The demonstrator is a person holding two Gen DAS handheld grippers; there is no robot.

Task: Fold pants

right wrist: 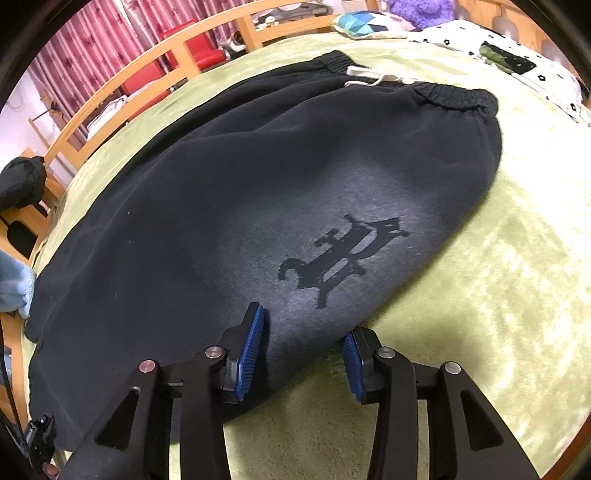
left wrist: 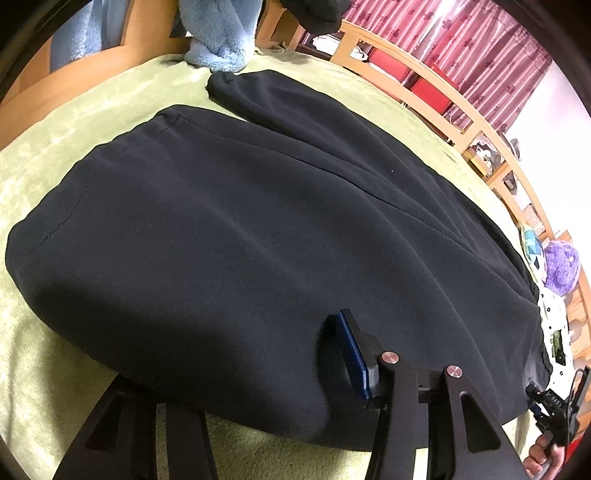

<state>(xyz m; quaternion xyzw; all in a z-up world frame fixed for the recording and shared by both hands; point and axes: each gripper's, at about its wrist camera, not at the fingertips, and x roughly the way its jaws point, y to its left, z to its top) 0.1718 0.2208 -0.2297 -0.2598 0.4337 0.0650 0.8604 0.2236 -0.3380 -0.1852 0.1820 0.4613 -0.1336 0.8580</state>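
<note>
Black sweatpants (left wrist: 258, 240) lie flat on a green blanket (left wrist: 55, 350), one cuff (left wrist: 221, 83) at the far end. In the right wrist view the pants (right wrist: 221, 184) show a dark emblem (right wrist: 343, 258) and an elastic waistband (right wrist: 454, 98) with a white drawstring (right wrist: 369, 75). My left gripper (left wrist: 236, 354) straddles the near edge. Its right pad (left wrist: 354, 354) rests on the cloth, well apart from the left finger, which is hidden under the fabric. My right gripper (right wrist: 304, 325) stands open over the near edge by the emblem, with slack cloth between the pads.
A wooden bed rail (left wrist: 443, 107) runs along the far side, with red curtains behind it. A blue fluffy garment (left wrist: 218, 37) lies past the cuff. A purple plush toy (right wrist: 421, 11), a patterned pillow (right wrist: 365, 22) and a white patterned cover (right wrist: 517, 48) sit beyond the waistband.
</note>
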